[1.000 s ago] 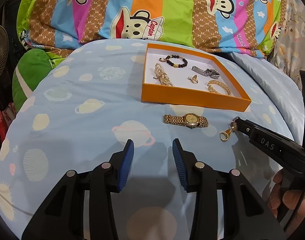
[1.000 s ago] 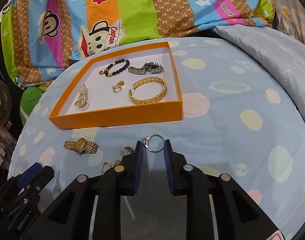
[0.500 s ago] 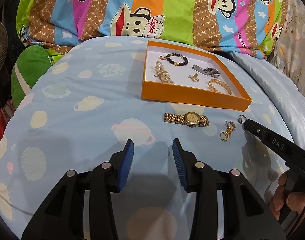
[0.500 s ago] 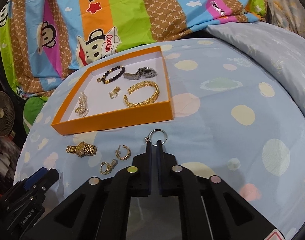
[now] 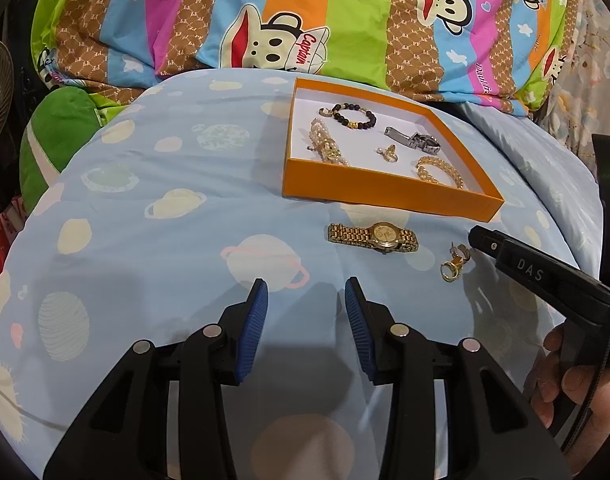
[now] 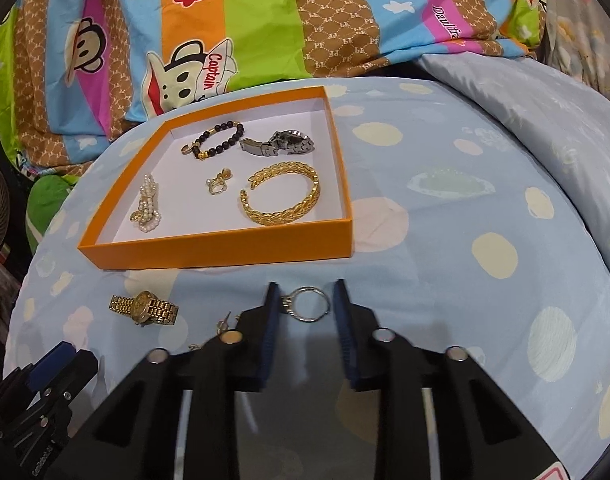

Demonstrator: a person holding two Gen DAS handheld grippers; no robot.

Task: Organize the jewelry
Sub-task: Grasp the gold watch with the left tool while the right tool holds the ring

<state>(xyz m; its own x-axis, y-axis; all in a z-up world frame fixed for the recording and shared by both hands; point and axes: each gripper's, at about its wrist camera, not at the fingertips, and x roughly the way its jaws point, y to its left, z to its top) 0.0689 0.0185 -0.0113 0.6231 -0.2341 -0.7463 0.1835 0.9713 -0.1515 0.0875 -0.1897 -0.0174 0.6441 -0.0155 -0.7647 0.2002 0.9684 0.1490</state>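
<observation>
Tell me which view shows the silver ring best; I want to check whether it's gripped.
The right wrist view. There the silver ring lies on the blue bedsheet between the open fingers of the right tool, apparently untouched. In the left wrist view the ring is hidden behind the right tool, so that view settles nothing.

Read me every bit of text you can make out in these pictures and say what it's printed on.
"Captain": hat of the monkey on the striped quilt.
"DAS": side of the right gripper.
Pink script on the quilt: unclear.
White lettering on the left gripper: too small to read.
Gold watch dial: unreadable.
</observation>
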